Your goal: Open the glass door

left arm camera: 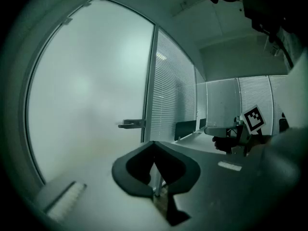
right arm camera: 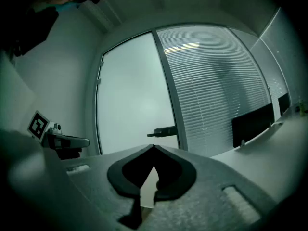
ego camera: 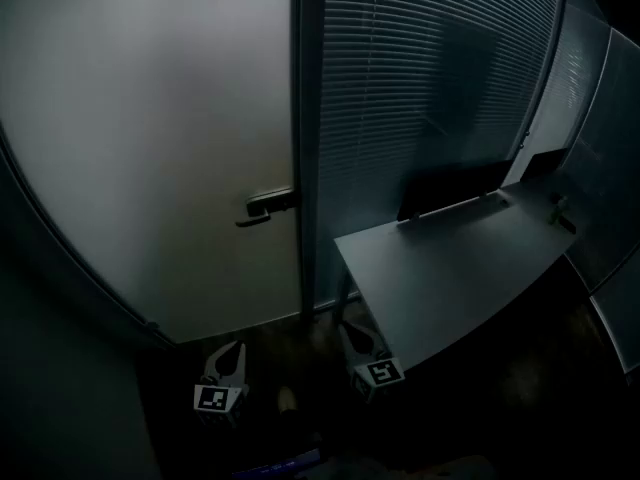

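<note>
Both tools sit low at bottom centre of the head view, well apart from the door. Left gripper (ego camera: pixel 228 360): jaws pressed together, empty. Right gripper (ego camera: pixel 356 336): same. Glass door (ego camera: pixel 150 148) fills the upper left, closed; handle (ego camera: pixel 268 206) at its right edge, untouched. Desk (ego camera: pixel 450 268) at right.

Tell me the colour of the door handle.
The handle is dark, near black, against the pale frosted glass door; the head view shows it best.

Item count: one glass door (ego camera: pixel 150 118); one door handle (ego camera: pixel 268 206); one desk (ego camera: pixel 450 268); one dark panel (ego camera: pixel 455 188) on the desk's far edge; two grippers, left gripper (ego camera: pixel 230 351) and right gripper (ego camera: pixel 351 332).
</note>
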`<control>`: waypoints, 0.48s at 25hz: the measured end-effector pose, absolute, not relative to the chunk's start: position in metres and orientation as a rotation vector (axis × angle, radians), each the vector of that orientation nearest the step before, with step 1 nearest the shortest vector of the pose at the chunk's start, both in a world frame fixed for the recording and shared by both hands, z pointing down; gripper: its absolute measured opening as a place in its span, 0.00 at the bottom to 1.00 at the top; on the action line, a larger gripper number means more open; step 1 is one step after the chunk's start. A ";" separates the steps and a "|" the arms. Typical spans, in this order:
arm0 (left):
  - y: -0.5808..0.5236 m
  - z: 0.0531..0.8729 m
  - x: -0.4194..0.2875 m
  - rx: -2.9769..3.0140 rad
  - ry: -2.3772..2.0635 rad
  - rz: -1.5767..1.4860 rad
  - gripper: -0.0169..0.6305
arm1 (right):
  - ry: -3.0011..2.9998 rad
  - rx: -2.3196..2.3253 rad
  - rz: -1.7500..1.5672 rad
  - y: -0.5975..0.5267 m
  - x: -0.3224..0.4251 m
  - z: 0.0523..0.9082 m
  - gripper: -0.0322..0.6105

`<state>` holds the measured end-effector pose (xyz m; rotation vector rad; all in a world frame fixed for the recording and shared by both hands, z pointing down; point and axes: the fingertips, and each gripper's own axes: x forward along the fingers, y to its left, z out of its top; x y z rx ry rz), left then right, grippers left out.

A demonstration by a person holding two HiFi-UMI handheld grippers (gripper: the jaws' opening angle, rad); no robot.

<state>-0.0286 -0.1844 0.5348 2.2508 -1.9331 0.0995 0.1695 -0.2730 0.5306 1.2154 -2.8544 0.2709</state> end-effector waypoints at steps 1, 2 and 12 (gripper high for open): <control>-0.196 0.532 -0.034 2.264 -1.928 0.102 0.03 | -2.856 1.221 0.261 -0.283 0.162 0.528 0.05; -0.208 0.529 -0.040 2.275 -1.922 0.104 0.03 | -2.857 1.228 0.252 -0.293 0.155 0.526 0.05; -0.297 0.523 -0.095 2.341 -1.878 0.144 0.03 | -2.843 1.264 0.248 -0.369 0.098 0.525 0.05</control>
